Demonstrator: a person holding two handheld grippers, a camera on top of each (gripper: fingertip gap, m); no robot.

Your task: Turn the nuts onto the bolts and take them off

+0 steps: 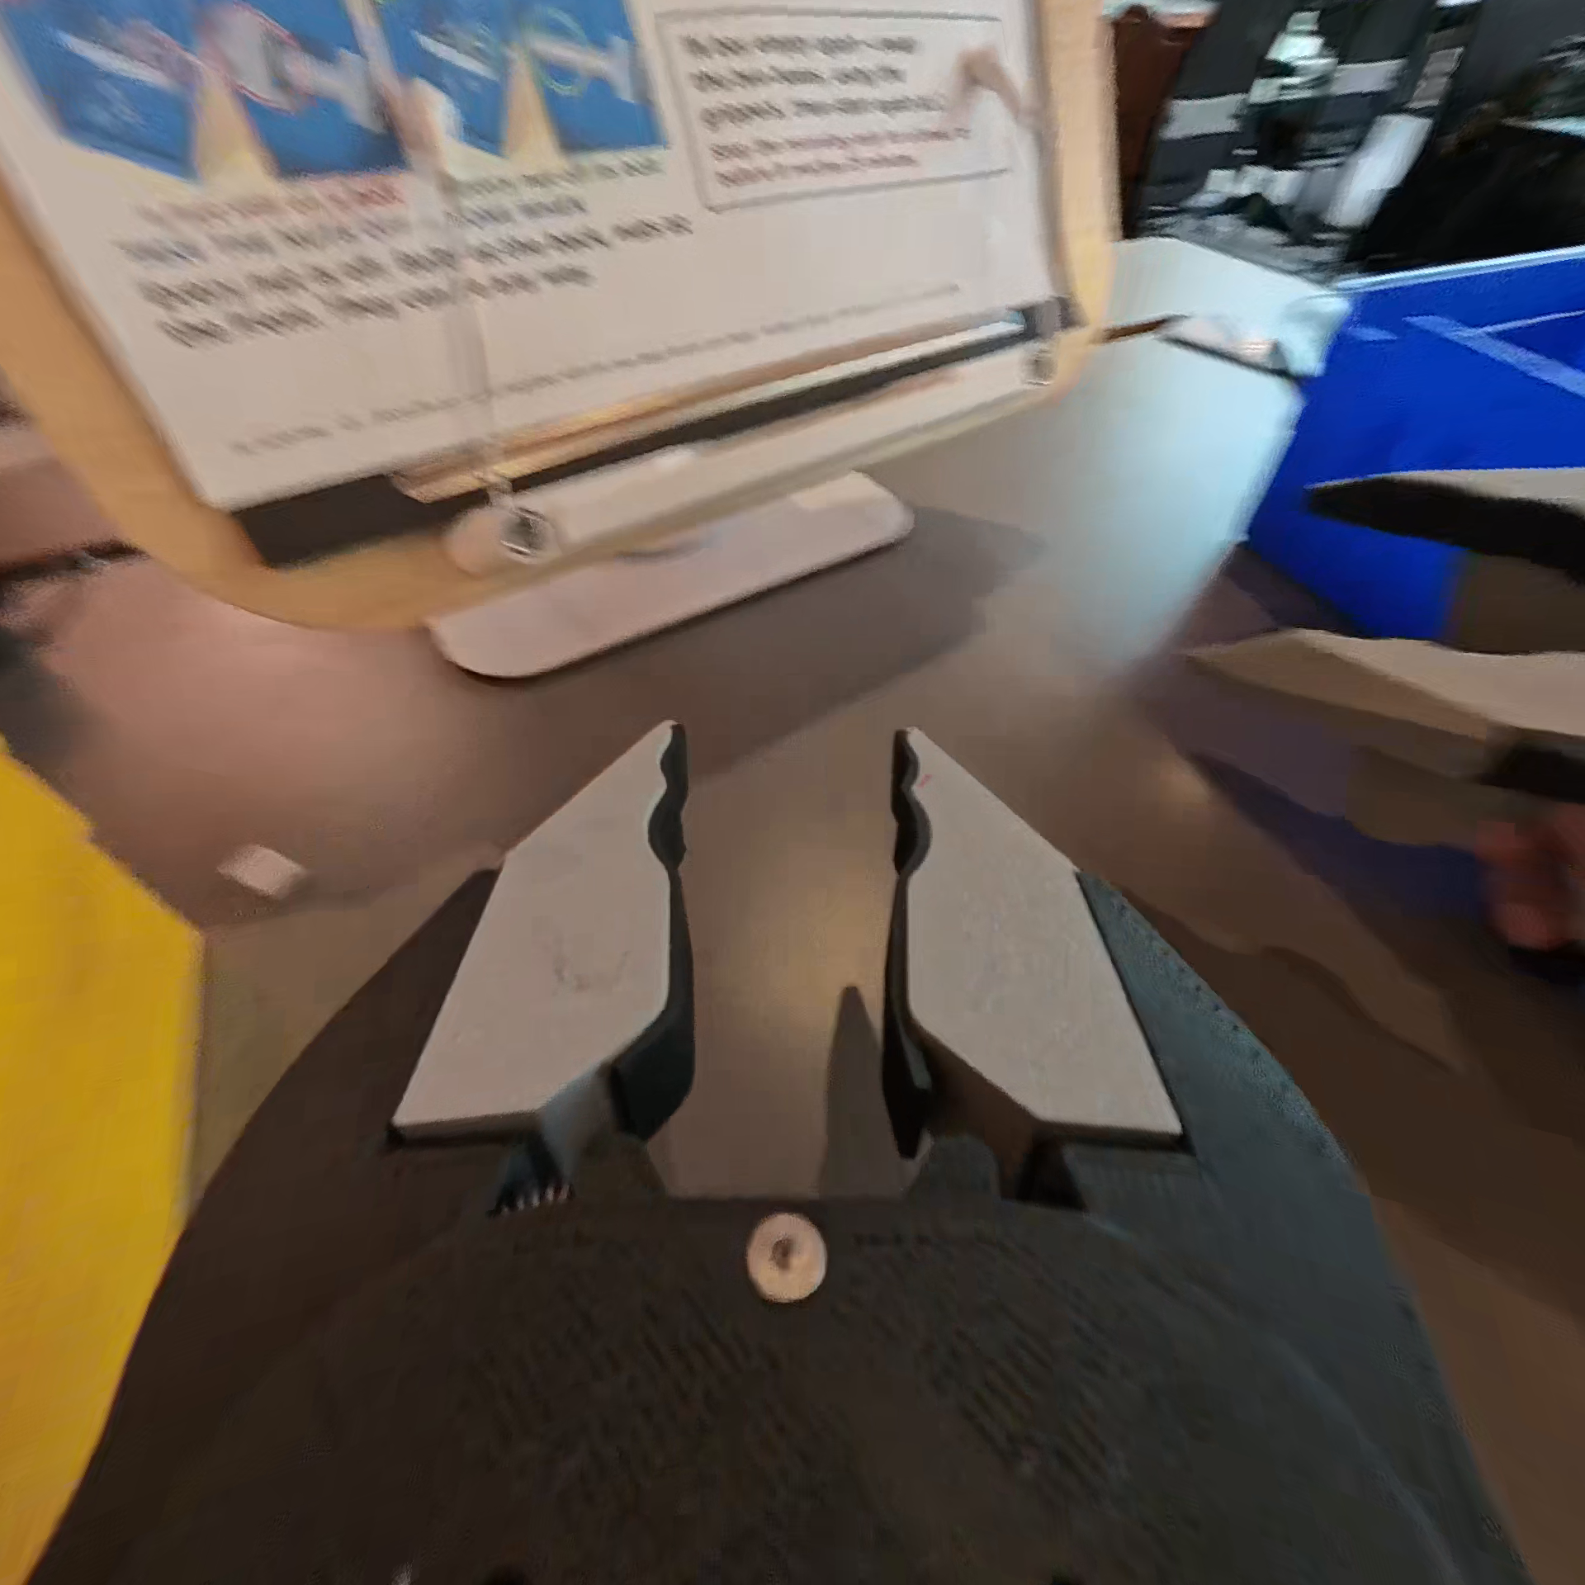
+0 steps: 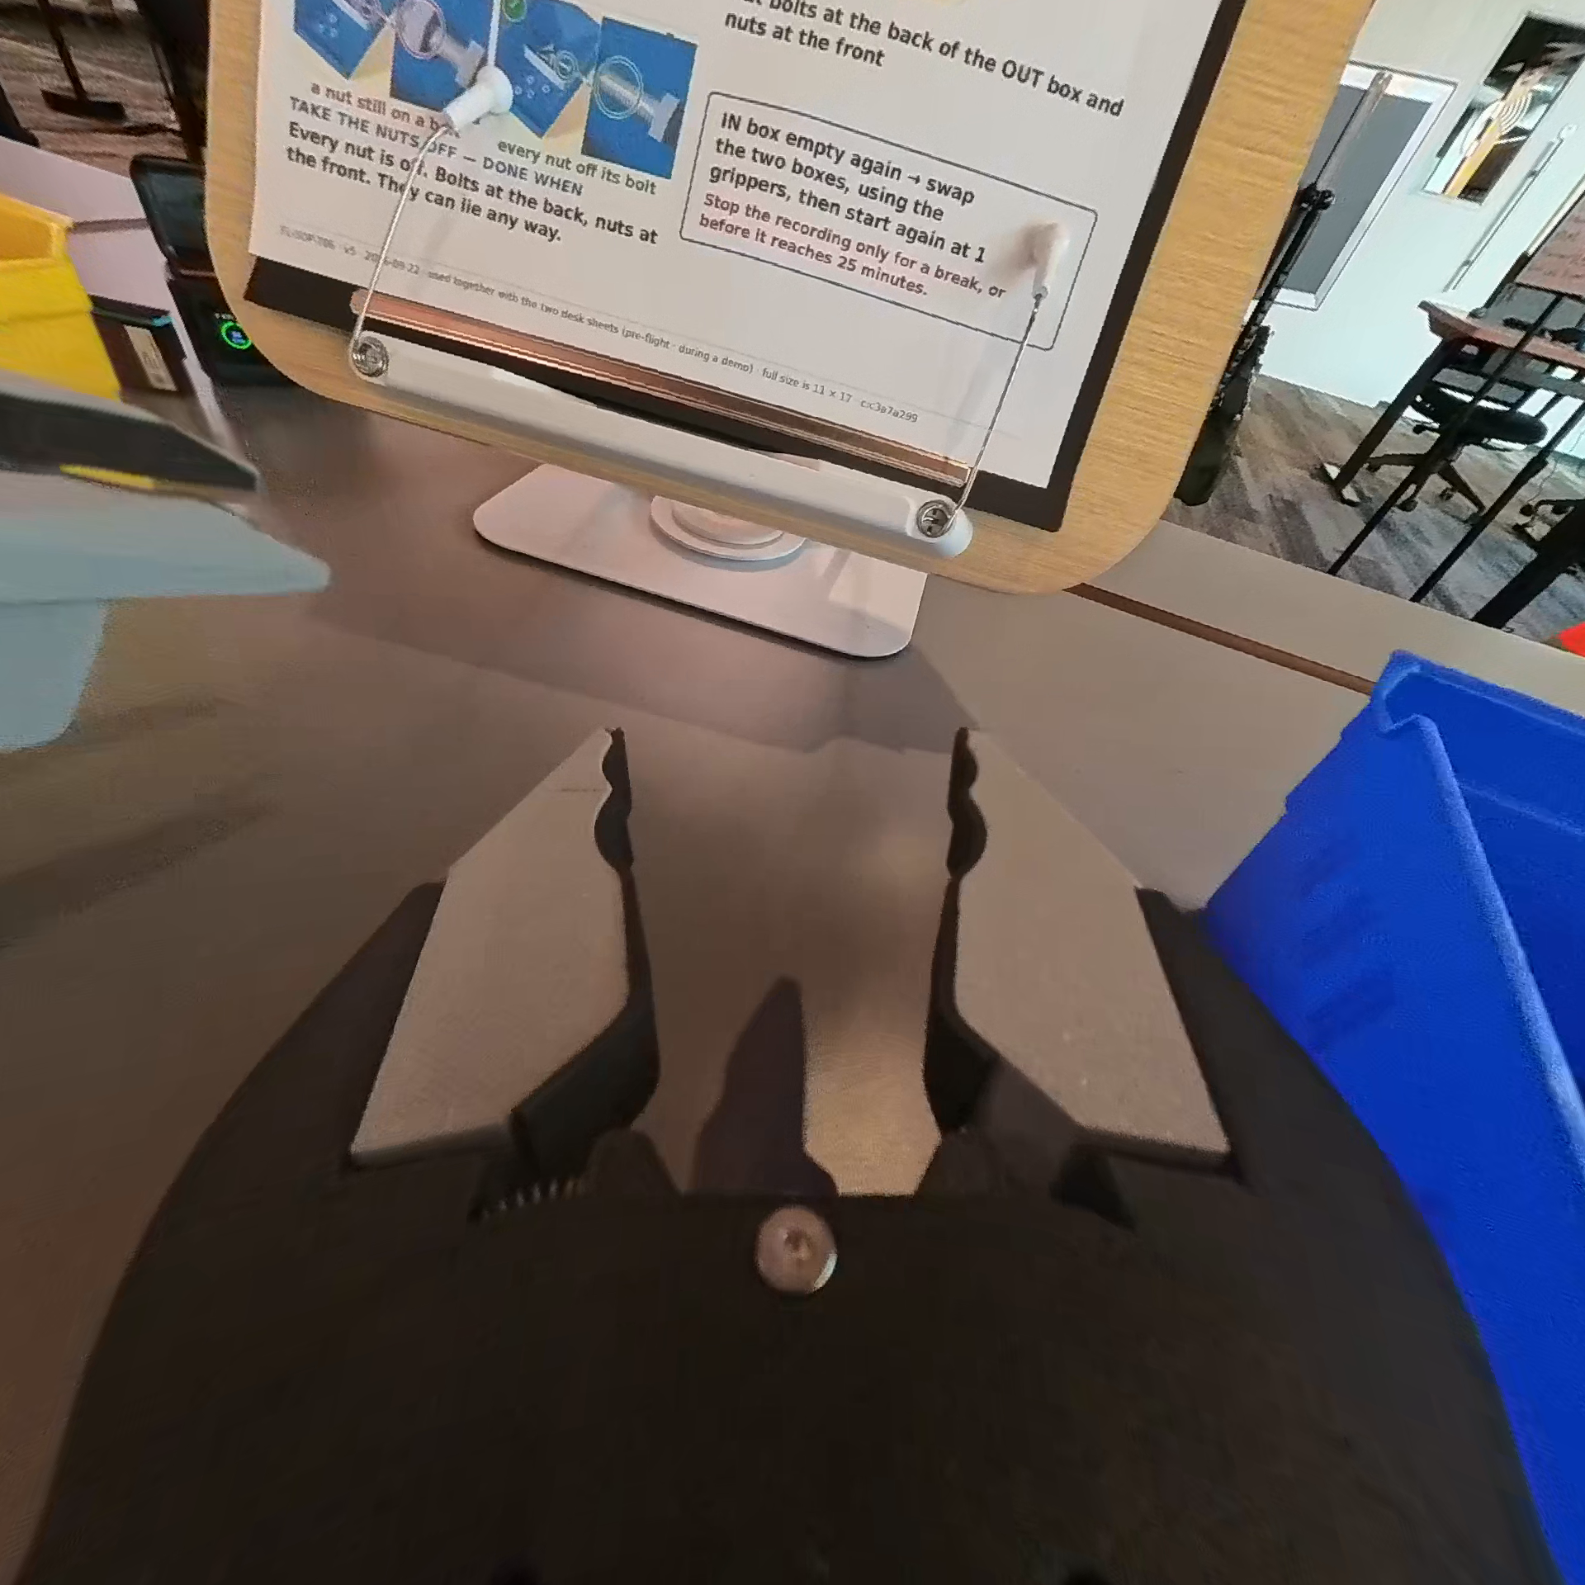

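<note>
Left gripper [image 1: 789, 746] parted, empty, blurred | right gripper [image 2: 787, 746] parted, empty | blue bin [image 2: 1389, 986] cropped

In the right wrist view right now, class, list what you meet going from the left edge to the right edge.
Yellow bin → left gripper, blurred → sheet stand → right gripper, jaws open and holding nothing → blue bin.

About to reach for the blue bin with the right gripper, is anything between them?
Nothing visible stands between them. The right gripper is open and empty over bare table, and the blue bin sits directly to its right, its near wall unobstructed. No nuts or bolts show in either view.
</note>
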